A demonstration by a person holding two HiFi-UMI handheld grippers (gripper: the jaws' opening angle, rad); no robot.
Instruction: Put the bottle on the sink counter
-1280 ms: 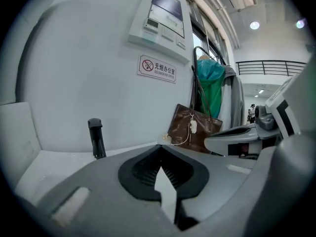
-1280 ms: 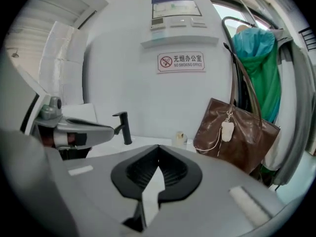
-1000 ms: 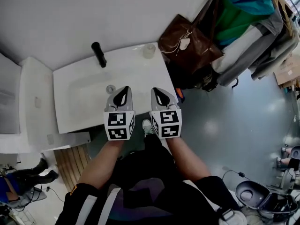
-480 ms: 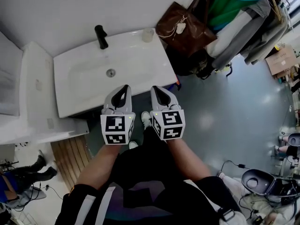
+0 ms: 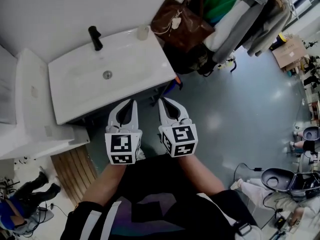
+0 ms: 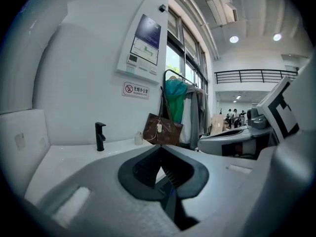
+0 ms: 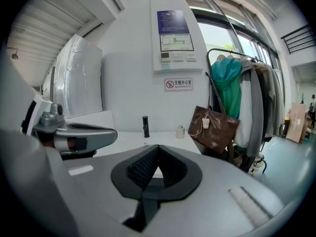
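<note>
The faucet (image 5: pixel 94 38) stands at the sink's (image 5: pixel 131 70) back edge, the bottle (image 5: pixel 143 32) on its back right corner. The bag (image 5: pixel 180 26) is just right of the bottle, clothes (image 5: pixel 240 15) further right.

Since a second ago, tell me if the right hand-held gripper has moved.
Yes. The right hand-held gripper has drawn back toward the person: it was over the sink, now it is clear of its front edge.
</note>
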